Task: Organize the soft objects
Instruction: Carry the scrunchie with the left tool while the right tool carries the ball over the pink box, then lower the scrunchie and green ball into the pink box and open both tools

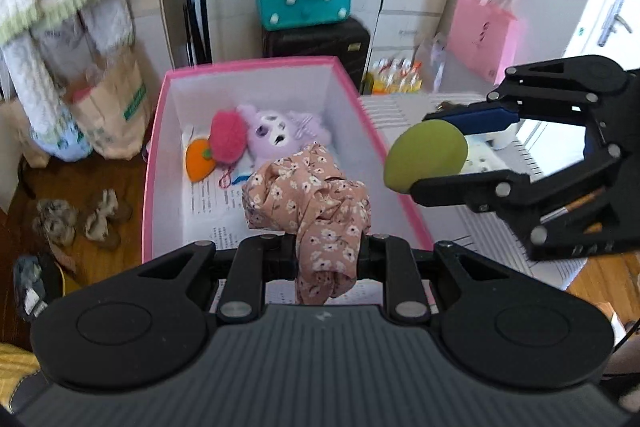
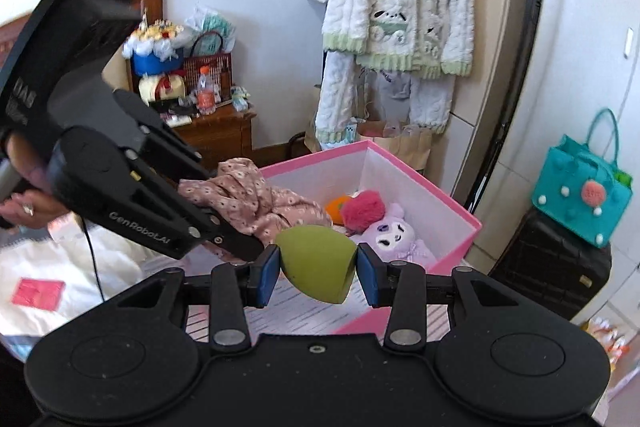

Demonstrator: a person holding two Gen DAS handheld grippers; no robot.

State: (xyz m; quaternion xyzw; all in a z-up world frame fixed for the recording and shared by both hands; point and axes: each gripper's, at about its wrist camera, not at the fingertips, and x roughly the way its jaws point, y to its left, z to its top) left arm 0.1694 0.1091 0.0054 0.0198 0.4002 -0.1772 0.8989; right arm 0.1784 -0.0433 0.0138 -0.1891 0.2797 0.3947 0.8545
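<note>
Presently, partway through: three soft items lie boxed, two are yet to go in. Left tongs (image 1: 328,251) clamped on the crumpled pink floral fabric (image 1: 308,195), held over the near end of the pink-rimmed white cardboard box (image 1: 256,65). Ahead of those tongs, in the box: orange felt carrot (image 1: 198,157), fuzzy pink pompom (image 1: 228,137), lilac plush doll (image 1: 276,135). Right tongs (image 2: 316,271) clamped on the olive-green egg-shaped sponge (image 2: 316,265), just short of the box's rim.
</note>
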